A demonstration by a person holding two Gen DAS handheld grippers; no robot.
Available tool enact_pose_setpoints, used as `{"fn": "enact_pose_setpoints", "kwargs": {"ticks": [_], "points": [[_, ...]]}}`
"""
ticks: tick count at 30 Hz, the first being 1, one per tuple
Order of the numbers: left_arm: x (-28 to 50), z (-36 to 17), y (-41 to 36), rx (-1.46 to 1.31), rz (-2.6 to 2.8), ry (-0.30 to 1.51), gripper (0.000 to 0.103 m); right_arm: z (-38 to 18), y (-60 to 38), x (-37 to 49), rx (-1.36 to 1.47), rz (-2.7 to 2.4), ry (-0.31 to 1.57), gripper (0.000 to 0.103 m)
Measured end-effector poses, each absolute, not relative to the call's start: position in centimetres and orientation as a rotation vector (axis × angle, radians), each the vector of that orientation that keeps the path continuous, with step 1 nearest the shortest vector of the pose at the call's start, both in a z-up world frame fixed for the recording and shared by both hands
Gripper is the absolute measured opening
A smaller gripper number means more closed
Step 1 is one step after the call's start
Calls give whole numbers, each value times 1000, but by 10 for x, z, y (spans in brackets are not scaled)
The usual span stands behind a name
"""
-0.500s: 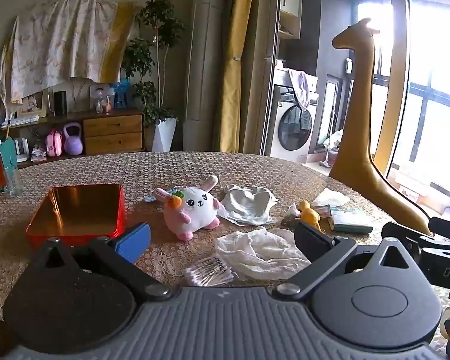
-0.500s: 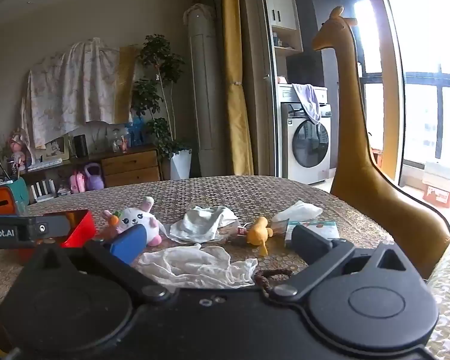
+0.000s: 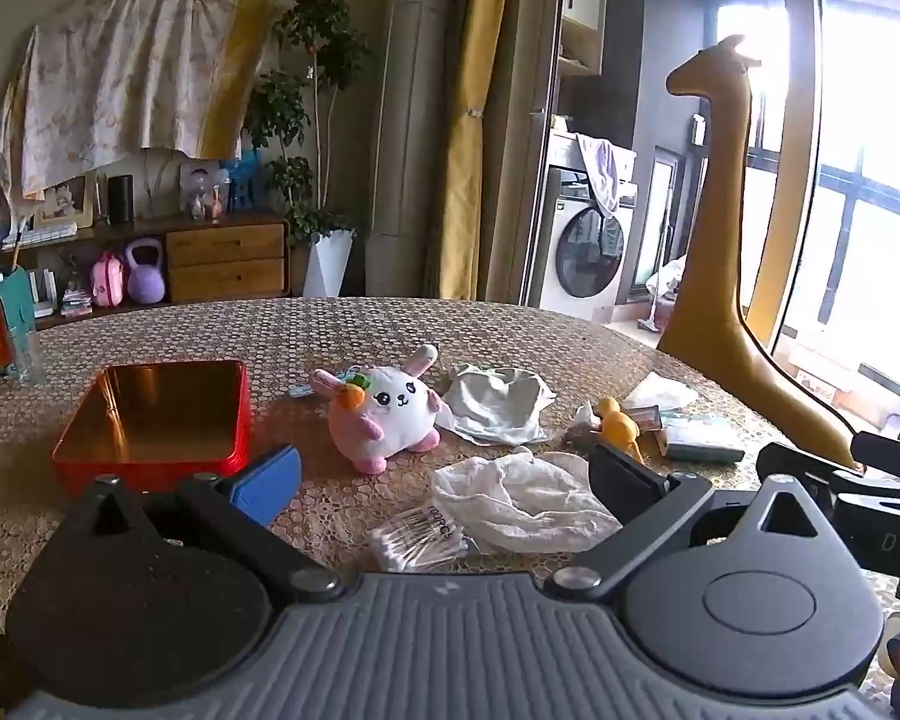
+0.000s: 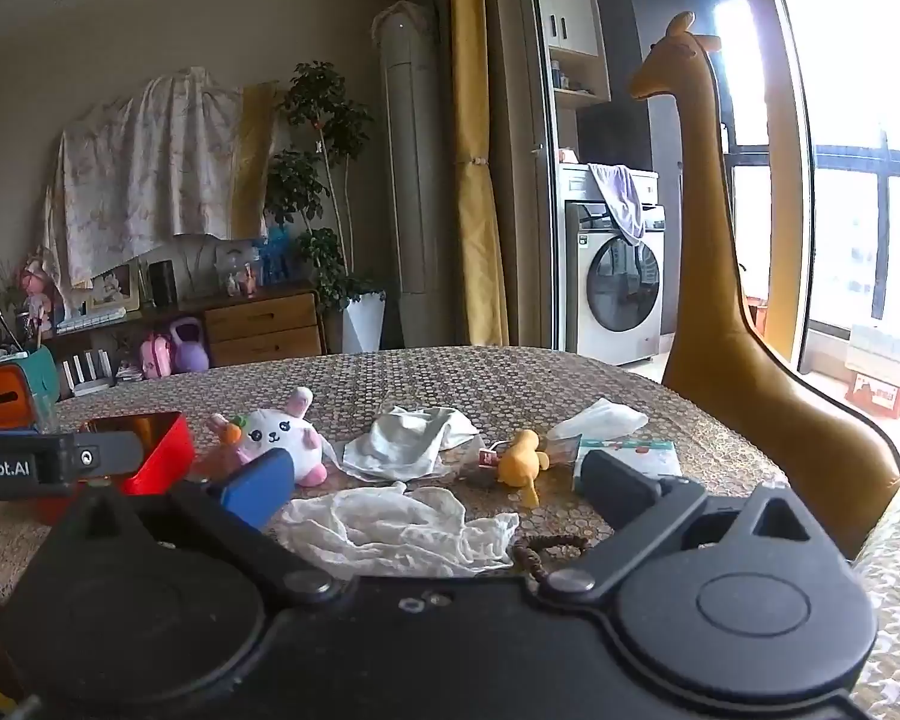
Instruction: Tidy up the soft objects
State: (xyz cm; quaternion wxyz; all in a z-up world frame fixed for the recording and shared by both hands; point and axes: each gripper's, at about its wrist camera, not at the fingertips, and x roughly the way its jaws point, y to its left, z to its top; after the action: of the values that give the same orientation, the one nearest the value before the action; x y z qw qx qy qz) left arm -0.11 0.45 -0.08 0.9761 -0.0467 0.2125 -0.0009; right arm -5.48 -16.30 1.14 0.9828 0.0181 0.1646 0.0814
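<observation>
Hovering unchanged, the left tongs (image 3: 444, 474) gape wide and empty over the worktop (image 3: 510, 330), the plush bunny (image 3: 384, 408) beside the empty red tin (image 3: 150, 420) toward the left edge, while the right tongs (image 4: 438, 486) likewise stay spread, empty, above the white cloth (image 4: 402, 528).

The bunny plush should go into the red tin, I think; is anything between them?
Nothing visible: the bunny plush lies just right of the open red tin, with only bare tablecloth between them.
</observation>
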Motion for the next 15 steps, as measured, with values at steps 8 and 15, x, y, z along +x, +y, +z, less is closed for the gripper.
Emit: {"fn": "enact_pose_setpoints", "kwargs": {"ticks": [8, 15], "points": [[-2, 0, 5, -96, 9, 432, 103, 12, -161, -51, 45, 167, 343, 101], [-1, -1, 5, -95, 12, 440, 103, 12, -162, -51, 45, 168, 350, 101]]}}
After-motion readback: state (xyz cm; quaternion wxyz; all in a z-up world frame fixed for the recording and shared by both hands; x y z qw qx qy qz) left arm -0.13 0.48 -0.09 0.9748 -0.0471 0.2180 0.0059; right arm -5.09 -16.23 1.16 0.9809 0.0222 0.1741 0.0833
